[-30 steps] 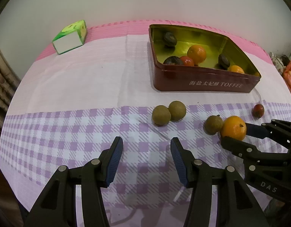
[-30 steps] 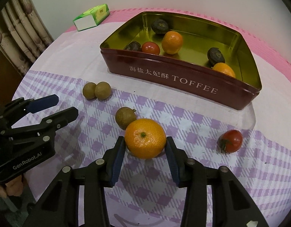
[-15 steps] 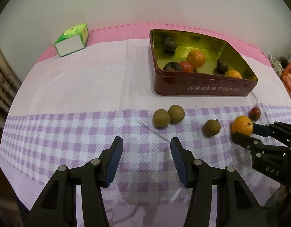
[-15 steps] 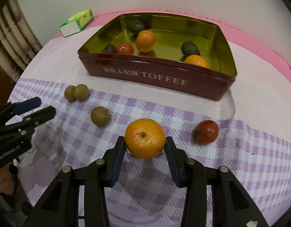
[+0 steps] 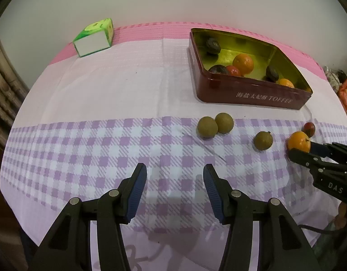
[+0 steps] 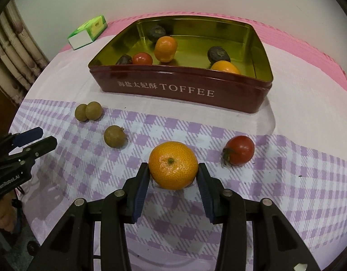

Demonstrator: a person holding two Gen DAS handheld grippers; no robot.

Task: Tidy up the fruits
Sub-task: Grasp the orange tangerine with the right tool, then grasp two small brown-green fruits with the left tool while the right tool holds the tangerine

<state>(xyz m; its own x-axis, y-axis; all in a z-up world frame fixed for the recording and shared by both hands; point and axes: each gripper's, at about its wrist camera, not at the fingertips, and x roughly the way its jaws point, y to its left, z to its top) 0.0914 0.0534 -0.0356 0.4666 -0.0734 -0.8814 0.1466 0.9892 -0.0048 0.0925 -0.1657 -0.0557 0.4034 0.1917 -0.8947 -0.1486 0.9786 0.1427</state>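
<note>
The tin (image 6: 182, 90) was metal, glossy gold inside and dark red outside. The tablecloth (image 5: 83, 158) looked like matt woven cloth. The tangerine (image 6: 173, 164) had a dimpled, slightly shiny peel; the tomato (image 6: 240, 150) was smooth and glossy. The box (image 5: 94, 37) seemed glossy cardboard.

left wrist: looked steeply down at cloth, left of tin (image 5: 252, 99) | right wrist: nearer, facing tin (image 6: 180, 90) | shared: tin

free: cloth (image 5: 87, 94) left of tin (image 6: 180, 90) | blocked: 3 longans (image 6: 114, 136) before tin
</note>
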